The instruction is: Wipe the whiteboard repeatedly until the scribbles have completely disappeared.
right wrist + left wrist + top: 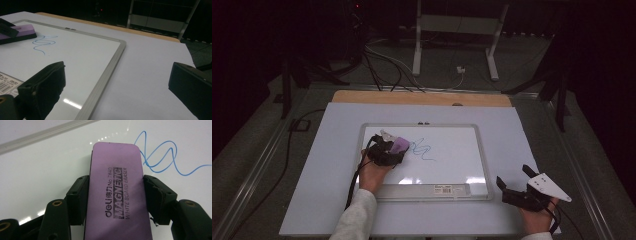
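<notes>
My left hand-held gripper (116,195) clamped across purple eraser (116,187), laid flat on whiteboard (452,165) beside blue scribble (162,157), likely for wiping. Right hand-held gripper (518,184) jaws apart, parked on bench (322,165), clear of board.

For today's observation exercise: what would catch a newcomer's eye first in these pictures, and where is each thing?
First, the purple magnetic whiteboard eraser, clamped in the left gripper on the left part of the whiteboard. Right beside it runs a blue squiggle of marker across the board's middle. The right gripper waits open, holding nothing, on the table just off the board's lower right corner.
</notes>
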The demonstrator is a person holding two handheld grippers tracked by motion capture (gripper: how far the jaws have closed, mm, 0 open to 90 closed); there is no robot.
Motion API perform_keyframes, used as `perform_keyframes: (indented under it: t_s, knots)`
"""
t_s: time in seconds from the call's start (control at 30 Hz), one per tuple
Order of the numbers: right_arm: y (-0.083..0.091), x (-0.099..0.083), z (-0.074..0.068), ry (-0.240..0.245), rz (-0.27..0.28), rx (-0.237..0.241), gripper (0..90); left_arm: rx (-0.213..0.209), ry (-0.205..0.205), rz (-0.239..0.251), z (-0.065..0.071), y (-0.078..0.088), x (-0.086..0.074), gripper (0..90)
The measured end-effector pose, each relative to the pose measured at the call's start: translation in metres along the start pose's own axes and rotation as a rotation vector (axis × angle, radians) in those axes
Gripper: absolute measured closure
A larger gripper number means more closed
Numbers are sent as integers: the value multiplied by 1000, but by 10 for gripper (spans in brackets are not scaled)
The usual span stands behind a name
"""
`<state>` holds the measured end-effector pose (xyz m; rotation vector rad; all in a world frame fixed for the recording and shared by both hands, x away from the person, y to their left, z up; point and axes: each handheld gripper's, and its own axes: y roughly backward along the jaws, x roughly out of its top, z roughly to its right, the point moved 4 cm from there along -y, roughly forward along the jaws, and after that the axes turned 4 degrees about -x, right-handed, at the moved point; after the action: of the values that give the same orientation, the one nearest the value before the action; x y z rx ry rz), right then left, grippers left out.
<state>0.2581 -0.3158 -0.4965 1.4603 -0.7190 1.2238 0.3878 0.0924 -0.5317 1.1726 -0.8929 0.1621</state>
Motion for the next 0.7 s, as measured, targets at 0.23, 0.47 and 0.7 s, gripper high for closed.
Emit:
perform_keyframes:
  t_s: [0.23, 0.47, 0.7]
  knots:
    - [0, 0, 1, -4, -2, -3, 15, 105, 89, -2, -26, -2, 6, 419]
    - [0, 0, 1, -3, -2, -3, 15, 119, 116, -3, -28, -2, 7, 419]
    - [0, 0, 0, 2, -4, -2, 15, 71, 33, -1, 4, -2, 2, 419]
